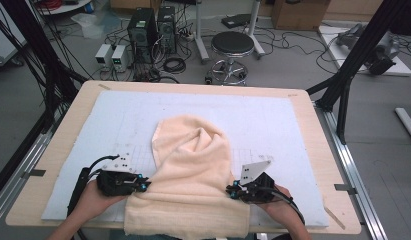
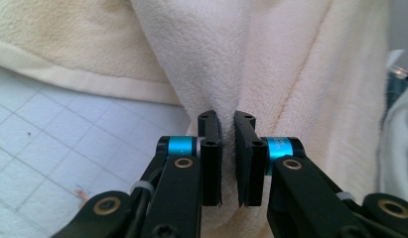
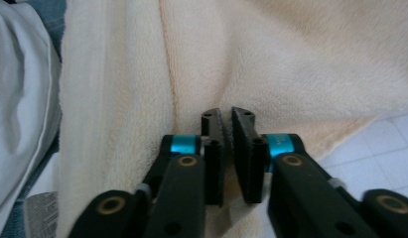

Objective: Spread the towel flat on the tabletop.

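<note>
A cream terry towel (image 1: 193, 170) lies bunched on the pale blue mat (image 1: 273, 115), and its near end hangs over the table's front edge. My left gripper (image 1: 143, 185) is at the towel's left side, shut on a fold of the cloth. In the left gripper view the jaws (image 2: 227, 119) pinch a ridge of towel (image 2: 291, 64) between the pads. My right gripper (image 1: 232, 190) is at the towel's right side, also shut on cloth. In the right gripper view its jaws (image 3: 226, 116) clamp a crease of towel (image 3: 291, 59).
The mat covers most of a wooden table (image 1: 68, 130). Black frame posts (image 1: 353, 55) stand at the right and left sides. On the floor beyond are a round stool (image 1: 232, 45), computer towers (image 1: 143, 27) and cables.
</note>
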The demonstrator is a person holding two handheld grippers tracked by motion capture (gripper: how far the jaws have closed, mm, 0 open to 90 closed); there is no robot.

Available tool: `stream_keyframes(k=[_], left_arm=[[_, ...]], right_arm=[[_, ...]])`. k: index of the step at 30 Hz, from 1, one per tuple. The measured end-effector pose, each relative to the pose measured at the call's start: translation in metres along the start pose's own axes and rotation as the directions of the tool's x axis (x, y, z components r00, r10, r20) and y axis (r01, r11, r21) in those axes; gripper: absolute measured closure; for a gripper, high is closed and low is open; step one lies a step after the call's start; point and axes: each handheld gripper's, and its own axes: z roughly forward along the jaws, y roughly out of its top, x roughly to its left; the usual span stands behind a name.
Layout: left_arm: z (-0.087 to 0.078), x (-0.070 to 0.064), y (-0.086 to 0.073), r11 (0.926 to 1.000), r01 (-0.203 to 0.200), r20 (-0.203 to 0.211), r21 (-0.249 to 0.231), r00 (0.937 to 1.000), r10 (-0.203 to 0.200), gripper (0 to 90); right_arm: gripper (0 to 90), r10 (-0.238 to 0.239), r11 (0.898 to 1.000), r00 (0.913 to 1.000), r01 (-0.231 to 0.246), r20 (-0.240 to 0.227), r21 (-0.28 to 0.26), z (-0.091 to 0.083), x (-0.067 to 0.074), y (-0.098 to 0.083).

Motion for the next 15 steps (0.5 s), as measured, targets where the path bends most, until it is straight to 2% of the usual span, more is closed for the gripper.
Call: stream_keyframes(k=[1, 2, 3, 5, 6, 7, 8, 9, 10, 11, 12, 13, 14, 15], left_arm=[[-0.003, -0.002, 0.000, 1.0000, -0.002, 0.007, -0.005, 1.0000, 0.002, 82.0], [-0.004, -0.002, 0.001, 0.9999, -0.005, 0.009, -0.013, 0.9999, 0.005, 76.5], [-0.006, -0.002, 0.003, 0.9997, -0.008, 0.002, -0.021, 1.0000, 0.008, 76.5], [-0.008, 0.003, 0.008, 0.9992, -0.003, -0.005, -0.039, 1.0000, 0.003, 70.8], [-0.008, 0.007, 0.012, 0.9981, 0.002, -0.020, -0.062, 0.9998, -0.003, 63.8], [-0.007, 0.011, 0.016, 0.9962, 0.013, -0.028, -0.086, 0.9995, -0.015, 63.8], [-0.006, 0.015, 0.021, 0.9939, 0.021, -0.027, -0.108, 0.9993, -0.024, 61.5], [-0.005, 0.018, 0.024, 0.9916, 0.026, -0.028, -0.127, 0.9992, -0.029, 61.5], [0.000, 0.025, 0.033, 0.9854, 0.028, -0.056, -0.168, 0.9977, -0.038, 55.1], [0.000, 0.025, 0.033, 0.9854, 0.028, -0.056, -0.168, 0.9977, -0.038, 51.8], [0.006, 0.030, 0.038, 0.9830, 0.029, -0.071, -0.181, 0.9966, -0.042, 51.8], [0.012, 0.033, 0.042, 0.9827, 0.035, -0.081, -0.182, 0.9955, -0.050, 47.8], [0.018, 0.036, 0.045, 0.9841, 0.041, -0.086, -0.173, 0.9947, -0.056, 44.3], [0.022, 0.038, 0.047, 0.9855, 0.040, -0.084, -0.165, 0.9950, -0.055, 44.3]], right_arm=[[80.8, 0.000, 1.000, 1.0000, 0.000, 0.000, 0.000, 0.000, 0.000, 0.000], [74.1, 0.009, 1.000, 0.9999, -0.009, 0.010, -0.015, -0.005, -0.001, 0.003], [74.1, 0.009, 1.000, 0.9999, -0.009, 0.010, -0.015, -0.005, -0.001, 0.003], [69.2, 0.010, 0.999, 0.9988, -0.008, 0.049, -0.031, -0.009, -0.008, 0.007], [67.1, 0.027, 0.999, 0.9945, -0.022, 0.101, -0.044, -0.013, -0.018, 0.010], [67.1, 0.027, 0.999, 0.9945, -0.022, 0.101, -0.044, -0.013, -0.018, 0.010], [65.6, 0.047, 0.998, 0.9894, -0.041, 0.138, -0.047, -0.013, -0.032, 0.013], [65.6, 0.047, 0.998, 0.9894, -0.041, 0.138, -0.047, -0.013, -0.032, 0.013], [63.6, 0.088, 0.995, 0.9854, -0.079, 0.146, -0.067, -0.010, -0.046, 0.013], [63.6, 0.088, 0.995, 0.9854, -0.079, 0.146, -0.067, -0.010, -0.046, 0.013], [63.3, 0.104, 0.993, 0.9837, -0.095, 0.147, -0.065, -0.008, -0.051, 0.013], [62.3, 0.112, 0.993, 0.9812, -0.103, 0.157, -0.062, -0.005, -0.058, 0.012], [62.2, 0.128, 0.991, 0.9799, -0.119, 0.153, -0.067, 0.001, -0.066, 0.010], [62.2, 0.128, 0.991, 0.9799, -0.119, 0.153, -0.067, 0.001, -0.066, 0.010]])
